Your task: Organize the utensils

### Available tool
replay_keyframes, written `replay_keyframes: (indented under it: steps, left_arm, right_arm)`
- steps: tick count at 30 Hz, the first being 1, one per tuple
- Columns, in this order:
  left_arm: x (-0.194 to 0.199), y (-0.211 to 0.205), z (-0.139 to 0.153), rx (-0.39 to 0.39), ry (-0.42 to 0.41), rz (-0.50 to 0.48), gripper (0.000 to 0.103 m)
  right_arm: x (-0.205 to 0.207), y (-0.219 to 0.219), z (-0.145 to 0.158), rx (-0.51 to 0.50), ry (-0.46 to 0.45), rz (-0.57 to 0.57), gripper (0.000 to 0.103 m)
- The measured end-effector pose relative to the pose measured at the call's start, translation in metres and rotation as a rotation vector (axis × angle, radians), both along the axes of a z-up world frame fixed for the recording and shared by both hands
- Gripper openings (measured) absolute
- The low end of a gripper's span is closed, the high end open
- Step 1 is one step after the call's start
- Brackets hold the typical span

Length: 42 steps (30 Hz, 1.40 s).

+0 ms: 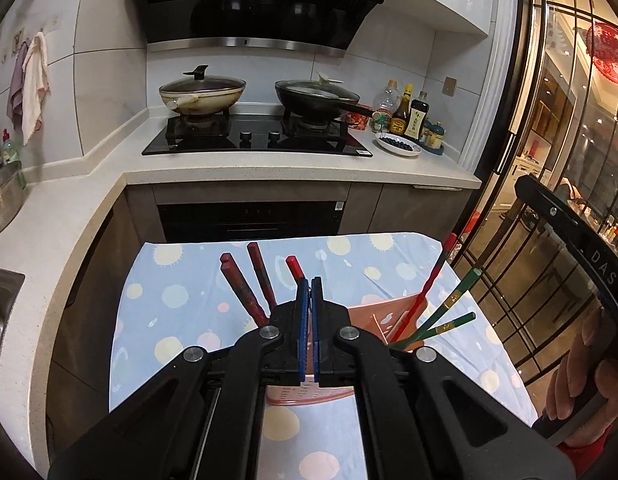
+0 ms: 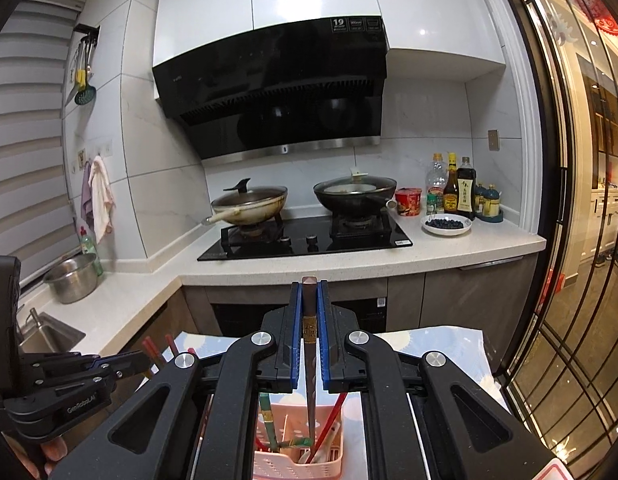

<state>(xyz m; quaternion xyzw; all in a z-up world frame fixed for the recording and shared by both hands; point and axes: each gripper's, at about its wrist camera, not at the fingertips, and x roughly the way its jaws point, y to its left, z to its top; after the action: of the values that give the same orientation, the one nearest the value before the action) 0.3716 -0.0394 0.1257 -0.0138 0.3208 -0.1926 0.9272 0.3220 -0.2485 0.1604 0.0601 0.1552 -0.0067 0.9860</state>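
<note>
A pink slotted utensil holder (image 1: 369, 318) (image 2: 287, 462) stands on the table's blue dotted cloth (image 1: 177, 300). Several dark red chopsticks (image 1: 245, 292) lean in its left part. A long red chopstick (image 1: 431, 282) and two green ones (image 1: 455, 304) lean in its right part. My left gripper (image 1: 310, 282) is shut just above the holder with nothing seen between its blue pads; it also shows at the left of the right wrist view (image 2: 125, 364). My right gripper (image 2: 309, 286) is shut on a dark brown chopstick (image 2: 309, 344), held upright with its thin end down inside the holder.
Behind the table runs an L-shaped counter (image 1: 269, 168) with a black hob, a cream wok (image 1: 201, 94), a black pan (image 1: 317, 98), sauce bottles and a plate of blueberries (image 1: 397, 146). A sink (image 2: 49, 334) and steel pot are left. A glass door (image 1: 549, 160) stands right.
</note>
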Motion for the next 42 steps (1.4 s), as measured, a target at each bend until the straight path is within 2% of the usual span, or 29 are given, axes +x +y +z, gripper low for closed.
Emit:
replay_keyframes:
  steps: [2, 4, 5, 6, 9, 13, 20, 27, 34, 40, 42]
  left_arm:
    - [0.002, 0.0, -0.003, 0.004, -0.005, 0.021, 0.004]
    - [0.002, 0.002, -0.004, 0.002, -0.001, 0.035, 0.02]
    - [0.002, 0.003, -0.005, 0.0, -0.003, 0.045, 0.034]
    - [0.001, 0.004, -0.005, 0.003, -0.01, 0.056, 0.042]
    - [-0.002, 0.005, -0.004, 0.021, -0.022, 0.076, 0.05]
    - [-0.007, 0.008, -0.003, 0.037, -0.032, 0.089, 0.055]
    - [-0.03, 0.016, -0.001, 0.083, -0.075, 0.147, 0.078]
    - [-0.064, 0.022, -0.004, 0.115, -0.098, 0.179, 0.087]
    - [-0.101, 0.023, -0.012, 0.139, -0.104, 0.193, 0.093]
    - [-0.131, 0.025, -0.023, 0.165, -0.11, 0.209, 0.096]
    - [-0.139, 0.025, -0.028, 0.173, -0.104, 0.21, 0.096]
  right_arm:
    - [0.001, 0.002, -0.003, -0.003, 0.002, -0.001, 0.009]
    - [0.0, 0.004, -0.004, -0.013, 0.001, -0.005, 0.016]
    - [0.0, 0.005, -0.004, -0.017, -0.001, -0.005, 0.022]
    - [-0.001, 0.005, -0.004, -0.019, -0.004, -0.005, 0.027]
    - [-0.005, 0.005, -0.004, -0.02, -0.009, -0.007, 0.03]
    - [-0.008, 0.006, -0.005, -0.016, -0.003, -0.006, 0.032]
    - [-0.034, 0.007, -0.014, -0.005, 0.014, 0.0, 0.043]
    - [-0.068, 0.009, -0.034, 0.011, 0.069, 0.005, 0.051]
    - [-0.108, 0.025, -0.061, -0.047, 0.138, -0.006, 0.054]
    - [-0.137, 0.029, -0.079, -0.037, 0.186, -0.007, 0.062]
    - [-0.146, 0.03, -0.083, -0.033, 0.198, -0.008, 0.068]
